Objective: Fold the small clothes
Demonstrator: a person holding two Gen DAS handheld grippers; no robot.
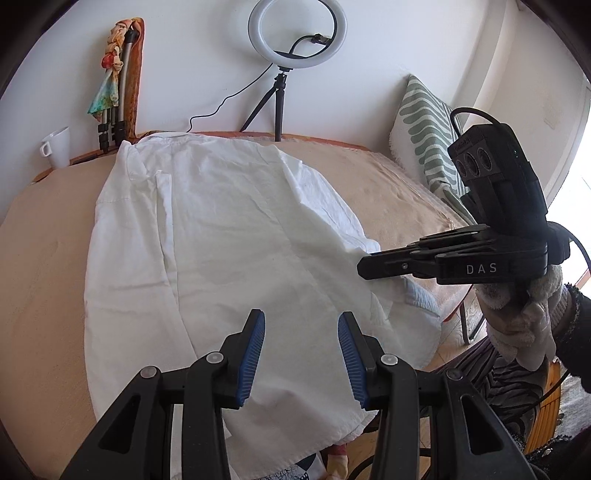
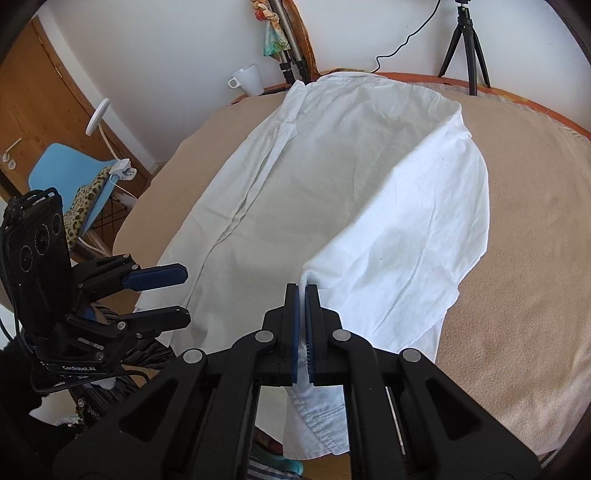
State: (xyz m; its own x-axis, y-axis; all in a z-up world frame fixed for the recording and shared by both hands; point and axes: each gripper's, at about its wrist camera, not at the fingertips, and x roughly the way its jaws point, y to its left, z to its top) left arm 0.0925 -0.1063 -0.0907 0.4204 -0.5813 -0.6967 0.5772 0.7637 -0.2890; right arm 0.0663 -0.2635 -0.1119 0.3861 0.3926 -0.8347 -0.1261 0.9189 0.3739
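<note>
**Right side pinched for a lengthwise fold**

Spread flat over the beige cloth (image 1: 44, 280): white shirt (image 1: 221, 229), collar away at 12 o'clock, hem hanging off the near edge at 6. Right gripper (image 2: 302, 295) closed tight on a ridge of fabric at the shirt's right side, blue pads nearly meeting with cloth drawn up between them; from the left wrist view, seen edge-on at 3 o'clock, tips touching the shirt's edge. Probably held so in order to carry that side panel inward over the middle. Left gripper (image 1: 301, 332) hovering over the lower hem, jaws wide apart, nothing in them; likely ready to pin or smooth the body during the fold. Beyond the collar: white mug (image 1: 57, 146) at 10 o'clock, ring light (image 1: 297, 33) at 12, well apart from the shirt.
</note>
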